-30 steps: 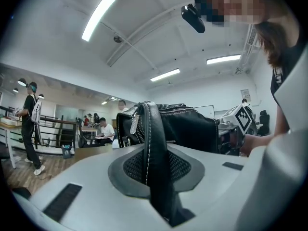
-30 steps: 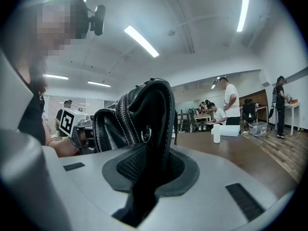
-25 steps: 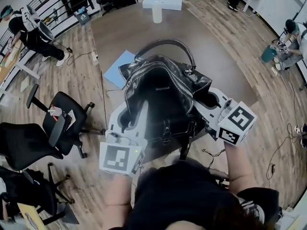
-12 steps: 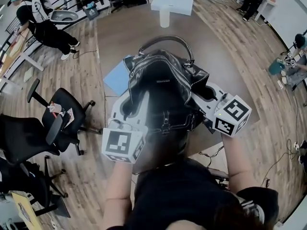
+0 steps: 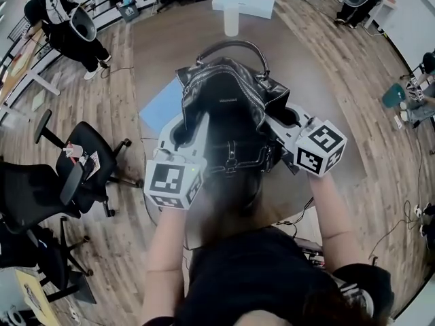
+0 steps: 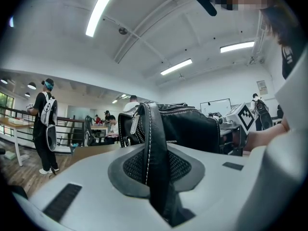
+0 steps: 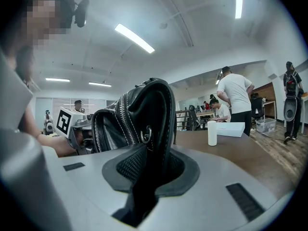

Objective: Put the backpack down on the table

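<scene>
Our left gripper has its jaws nearly together, pinched on a black stitched strap of the backpack; pads press it from both sides. Our right gripper is the same: narrow gap, clamped on a dark side fold of the bag w/ a small metal ring just beside it. From the head view the left gripper and right gripper flank the backpack, one per side, bag btw them. The bag sits upright, mouth up, its width running left-right btw our grippers, and its arched carry handle is on the side away from us. It's over the near end of the brown table; we can't tell if its base touches the top. The zip is open, the mouth gapes, and the inside is dark, so we can't make out any contents. A blue sheet lies on the table just left of the bag, partly under it. At the far end stand a white cup and, right behind it, a white box, well apart from the bag.
</scene>
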A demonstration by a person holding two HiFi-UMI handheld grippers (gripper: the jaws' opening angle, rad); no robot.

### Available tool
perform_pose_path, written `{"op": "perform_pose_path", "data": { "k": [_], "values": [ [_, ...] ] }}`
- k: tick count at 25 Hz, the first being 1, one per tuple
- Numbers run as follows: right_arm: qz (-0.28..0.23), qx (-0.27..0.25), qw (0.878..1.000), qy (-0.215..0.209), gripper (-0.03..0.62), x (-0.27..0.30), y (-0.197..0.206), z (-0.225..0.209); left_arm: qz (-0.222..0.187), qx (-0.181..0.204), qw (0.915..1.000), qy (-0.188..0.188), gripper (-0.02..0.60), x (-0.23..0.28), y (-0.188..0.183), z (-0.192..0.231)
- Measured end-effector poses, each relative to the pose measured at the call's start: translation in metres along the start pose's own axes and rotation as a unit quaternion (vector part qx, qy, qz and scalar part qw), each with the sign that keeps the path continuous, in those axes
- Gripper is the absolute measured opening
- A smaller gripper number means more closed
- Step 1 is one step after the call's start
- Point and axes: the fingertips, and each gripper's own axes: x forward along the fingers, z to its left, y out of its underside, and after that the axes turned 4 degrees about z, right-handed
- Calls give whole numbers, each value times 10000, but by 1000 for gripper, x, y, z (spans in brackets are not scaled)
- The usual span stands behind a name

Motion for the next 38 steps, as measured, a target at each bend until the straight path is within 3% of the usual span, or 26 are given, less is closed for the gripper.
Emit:
{"op": "perform_pose_path", "data": {
  "k": [19, 29, 38],
  "values": [
    [-125, -81, 9994, 312, 86, 38, 5, -53, -18, 215, 9998, -8, 91, 64, 10, 37],
    [-1, 117, 9998, 184, 87, 54, 18, -62, 39, -167, 9997, 168, 118, 81, 30, 57],
    [16, 193, 9998, 17, 90, 51, 25, -63, 1, -184, 9998, 51, 139, 84, 37, 56]
  ]
}}
